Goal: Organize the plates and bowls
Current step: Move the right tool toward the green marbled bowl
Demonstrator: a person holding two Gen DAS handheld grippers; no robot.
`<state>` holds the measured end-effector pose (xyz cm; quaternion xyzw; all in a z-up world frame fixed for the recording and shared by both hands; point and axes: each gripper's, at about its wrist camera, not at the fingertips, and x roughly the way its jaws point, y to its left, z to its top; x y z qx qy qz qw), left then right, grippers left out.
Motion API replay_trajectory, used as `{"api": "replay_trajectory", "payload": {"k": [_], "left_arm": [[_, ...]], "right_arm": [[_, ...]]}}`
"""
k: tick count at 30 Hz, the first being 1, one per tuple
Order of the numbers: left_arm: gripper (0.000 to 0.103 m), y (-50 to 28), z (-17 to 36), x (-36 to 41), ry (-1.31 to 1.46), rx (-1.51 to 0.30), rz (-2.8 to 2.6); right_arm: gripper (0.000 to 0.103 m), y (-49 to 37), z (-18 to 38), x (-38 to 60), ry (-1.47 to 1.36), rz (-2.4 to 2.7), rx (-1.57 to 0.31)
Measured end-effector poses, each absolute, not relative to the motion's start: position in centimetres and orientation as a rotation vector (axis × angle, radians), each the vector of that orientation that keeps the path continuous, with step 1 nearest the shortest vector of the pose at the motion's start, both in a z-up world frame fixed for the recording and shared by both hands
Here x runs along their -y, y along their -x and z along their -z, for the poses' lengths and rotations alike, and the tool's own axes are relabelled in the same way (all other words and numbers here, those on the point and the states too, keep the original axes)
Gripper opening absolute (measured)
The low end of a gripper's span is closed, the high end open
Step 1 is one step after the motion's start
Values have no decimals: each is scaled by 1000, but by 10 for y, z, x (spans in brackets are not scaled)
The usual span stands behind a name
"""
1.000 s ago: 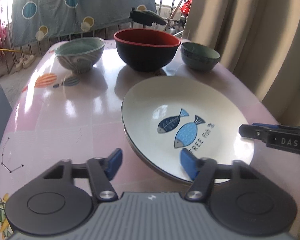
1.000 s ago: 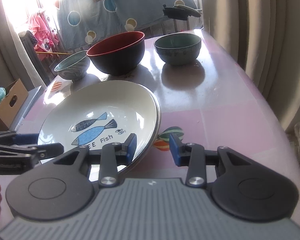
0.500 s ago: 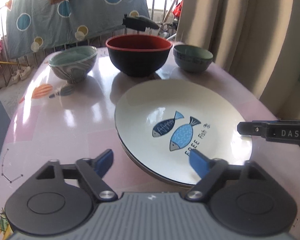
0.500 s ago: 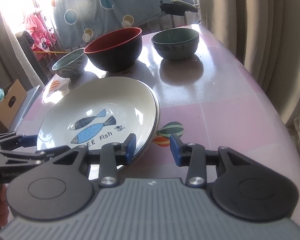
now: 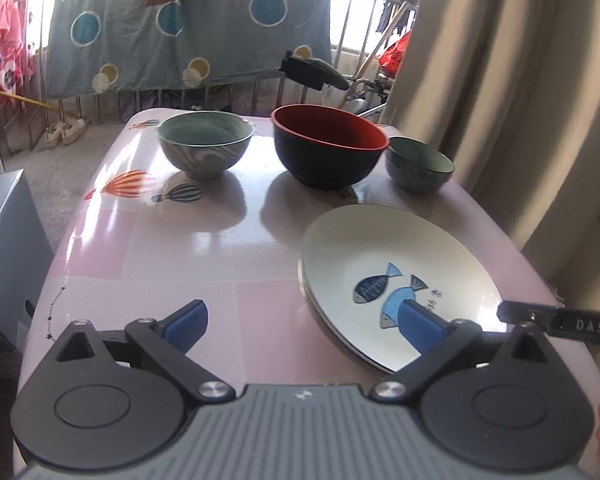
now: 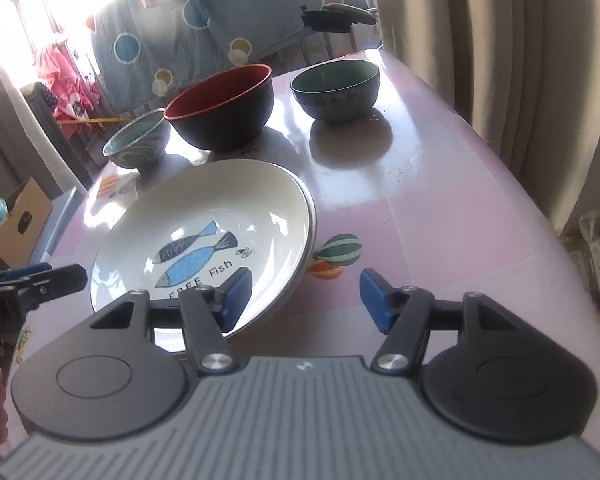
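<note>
Claws [image 5: 302, 324] [image 6: 306, 300] opening, angled down over plate [image 6: 204, 216]

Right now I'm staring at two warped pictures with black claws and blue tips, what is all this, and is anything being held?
Each picture comes from a camera on a hand-held gripper, looking along its two blue-padded fingers. One shows the left gripper, the other the right gripper. On the pink table lie stacked plates, the top fish plate printed with blue fish, and behind them a marbled bowl, a red-and-black bowl and a small green bowl. Both grippers' jaws are opening; each has one pad over the plate's rim, pressing nothing. Nothing is held.
</note>
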<state>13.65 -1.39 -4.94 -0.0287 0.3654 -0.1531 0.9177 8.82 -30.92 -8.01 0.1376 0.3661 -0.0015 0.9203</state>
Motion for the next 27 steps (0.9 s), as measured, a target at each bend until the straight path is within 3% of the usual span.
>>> {"api": "replay_trajectory", "payload": {"k": [8, 13, 27], "left_arm": [[102, -138, 23, -6, 67, -654, 269], [103, -152, 5, -7, 33, -590, 254], [103, -193, 13, -9, 0, -594, 194]], "right_arm": [[61, -89, 62, 305, -248, -22, -734], [69, -101, 30, 304, -208, -57, -663], [72, -151, -12, 289, -158, -203, -631]]}}
